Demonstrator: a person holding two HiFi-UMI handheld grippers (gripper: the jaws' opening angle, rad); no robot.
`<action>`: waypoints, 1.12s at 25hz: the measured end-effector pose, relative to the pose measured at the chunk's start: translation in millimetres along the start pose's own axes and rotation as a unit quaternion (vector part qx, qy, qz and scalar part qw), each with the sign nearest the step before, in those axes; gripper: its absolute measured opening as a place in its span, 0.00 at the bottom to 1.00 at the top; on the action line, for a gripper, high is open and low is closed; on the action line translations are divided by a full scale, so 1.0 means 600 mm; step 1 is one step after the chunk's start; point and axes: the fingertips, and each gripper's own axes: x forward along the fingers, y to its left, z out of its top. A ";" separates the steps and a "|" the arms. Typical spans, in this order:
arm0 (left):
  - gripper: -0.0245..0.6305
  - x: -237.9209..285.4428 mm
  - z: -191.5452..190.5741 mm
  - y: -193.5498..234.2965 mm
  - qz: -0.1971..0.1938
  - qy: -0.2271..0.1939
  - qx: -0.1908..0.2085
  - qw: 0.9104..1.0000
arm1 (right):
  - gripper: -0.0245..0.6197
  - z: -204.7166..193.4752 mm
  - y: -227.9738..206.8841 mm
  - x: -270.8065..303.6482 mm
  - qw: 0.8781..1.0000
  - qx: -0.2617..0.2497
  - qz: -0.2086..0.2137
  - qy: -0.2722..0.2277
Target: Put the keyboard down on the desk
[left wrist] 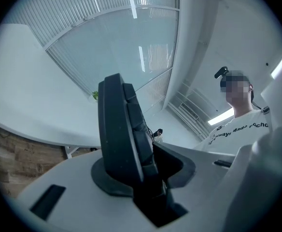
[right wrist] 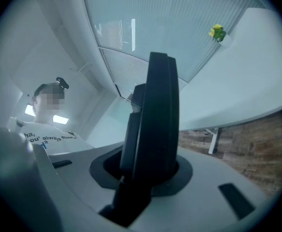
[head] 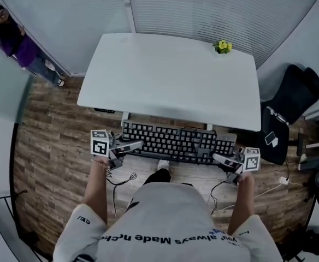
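Note:
A black keyboard [head: 176, 142] hangs in the air in front of the white desk [head: 170, 78], below its near edge, held level between both grippers. My left gripper [head: 136, 144] is shut on the keyboard's left end, which stands edge-on between its jaws as a dark slab, the keyboard [left wrist: 124, 134]. My right gripper [head: 220, 158] is shut on the right end, where the keyboard [right wrist: 153, 124] again fills the gap between the jaws. The desk [left wrist: 25, 91] lies to the left in the left gripper view and the desk [right wrist: 247, 76] to the right in the right gripper view.
A small yellow-green plant [head: 223, 47] sits at the desk's far right corner. A black office chair [head: 290, 100] stands right of the desk. Cables [head: 121, 179] trail on the wooden floor near my feet. A person [head: 17, 45] stands at the far left by the glass wall.

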 end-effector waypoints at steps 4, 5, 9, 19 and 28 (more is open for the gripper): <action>0.26 0.001 0.010 -0.005 -0.003 0.005 0.008 1.000 | 0.22 0.001 0.007 0.001 1.000 -0.007 -0.001 -0.007; 0.26 0.000 0.014 -0.010 -0.004 0.007 0.010 1.000 | 0.22 0.002 0.014 0.002 1.000 -0.007 -0.001 -0.008; 0.26 -0.001 0.027 0.003 -0.004 0.011 0.009 1.000 | 0.22 0.012 0.001 0.011 1.000 -0.005 0.001 -0.012; 0.26 0.005 0.105 0.123 0.011 0.008 -0.023 1.000 | 0.22 0.109 -0.099 0.064 1.000 0.028 0.002 -0.003; 0.26 0.066 0.177 0.183 0.019 0.009 -0.022 1.000 | 0.22 0.206 -0.155 0.048 1.000 0.029 0.006 -0.002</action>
